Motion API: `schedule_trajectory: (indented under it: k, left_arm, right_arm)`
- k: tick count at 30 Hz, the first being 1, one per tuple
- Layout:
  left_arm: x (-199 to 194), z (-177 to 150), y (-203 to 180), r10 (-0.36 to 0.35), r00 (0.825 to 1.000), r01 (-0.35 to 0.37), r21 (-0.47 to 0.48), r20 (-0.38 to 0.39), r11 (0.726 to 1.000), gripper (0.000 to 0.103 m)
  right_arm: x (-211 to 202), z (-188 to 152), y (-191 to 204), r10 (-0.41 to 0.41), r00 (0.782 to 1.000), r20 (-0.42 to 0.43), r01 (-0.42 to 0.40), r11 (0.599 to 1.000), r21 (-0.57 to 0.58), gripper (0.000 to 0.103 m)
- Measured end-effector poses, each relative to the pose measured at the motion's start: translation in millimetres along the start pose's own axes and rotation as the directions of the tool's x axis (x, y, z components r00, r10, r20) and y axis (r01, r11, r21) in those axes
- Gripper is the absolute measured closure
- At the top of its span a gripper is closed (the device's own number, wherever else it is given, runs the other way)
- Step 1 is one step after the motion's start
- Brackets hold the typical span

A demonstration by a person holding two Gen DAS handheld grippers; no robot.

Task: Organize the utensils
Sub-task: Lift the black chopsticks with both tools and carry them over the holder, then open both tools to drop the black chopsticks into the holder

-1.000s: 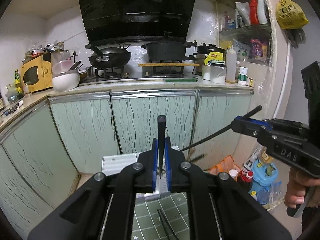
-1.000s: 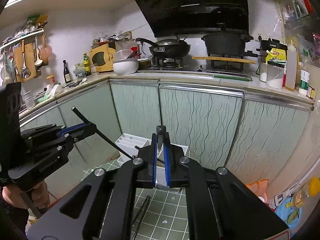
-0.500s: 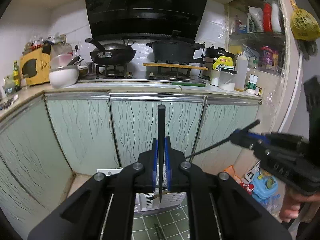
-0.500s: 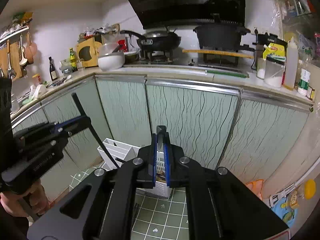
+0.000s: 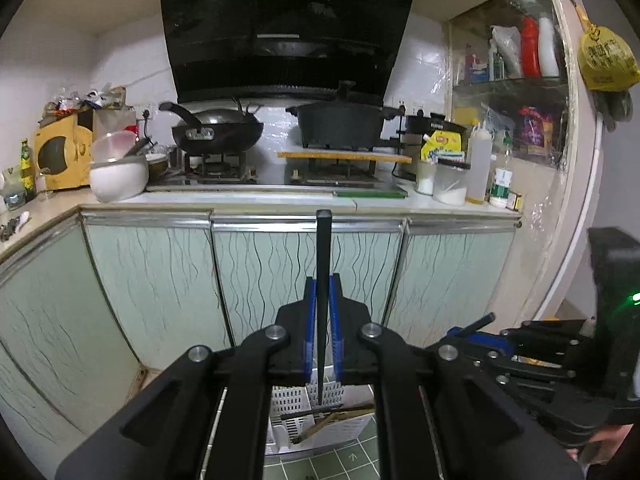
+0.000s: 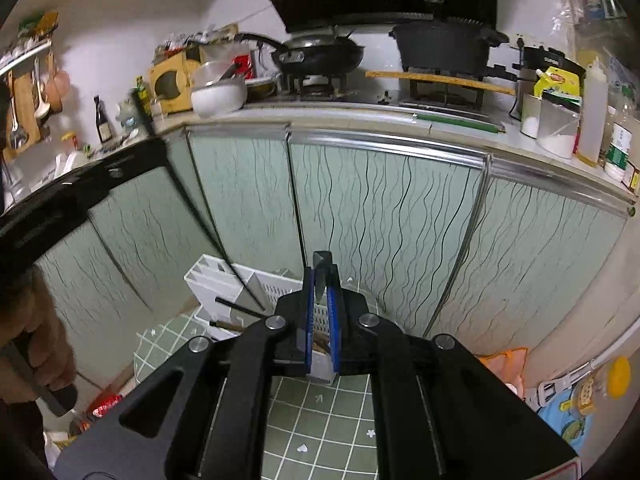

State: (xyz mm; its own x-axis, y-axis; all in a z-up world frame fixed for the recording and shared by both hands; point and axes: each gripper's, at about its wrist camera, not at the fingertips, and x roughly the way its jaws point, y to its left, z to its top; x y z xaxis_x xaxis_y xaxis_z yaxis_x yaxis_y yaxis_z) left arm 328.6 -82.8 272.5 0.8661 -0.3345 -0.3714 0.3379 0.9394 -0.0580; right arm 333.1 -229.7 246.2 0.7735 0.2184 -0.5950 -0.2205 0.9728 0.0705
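My left gripper (image 5: 322,292) is shut on a black chopstick (image 5: 323,256) that stands upright, its tip pointing down over the white utensil holder (image 5: 298,400). My right gripper (image 6: 321,280) is shut on another black chopstick (image 6: 322,272), seen end-on. The white holder (image 6: 224,280) stands on a green-tiled surface (image 6: 320,404) just ahead of it. The left chopstick (image 6: 224,252) slants down into the holder in the right wrist view. Black and wooden chopsticks (image 5: 332,416) lie across the holder. The right gripper body (image 5: 520,344) shows low right in the left wrist view.
Pale green cabinet doors (image 5: 272,264) stand behind the holder. The counter carries a wok (image 5: 216,132), a black pot (image 5: 340,128), a white bowl (image 5: 118,178) and bottles (image 5: 478,168). Toys and clutter (image 6: 576,412) lie on the floor at right.
Both grippers have dropped lower and closer to the holder. The left chopstick's tip now reaches into the holder. The right gripper has moved down and left beside the left one.
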Motion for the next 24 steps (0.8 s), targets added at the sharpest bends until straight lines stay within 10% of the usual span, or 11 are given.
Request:
schedule_trajectory:
  k: [21, 24]
  left_arm:
    - [88, -73, 8, -0.032, 0.988, 0.035, 0.016, -0.151, 0.999, 0.092]
    - [81, -76, 14, -0.001, 0.99, 0.003, 0.013, -0.143, 1.0, 0.029]
  right_arm:
    - [62, -19, -17, 0.036, 0.997, -0.063, -0.034, 0.999, 0.03, 0.095]
    - [56, -21, -20, 0.022, 0.999, -0.03, -0.021, 0.999, 0.029, 0.049]
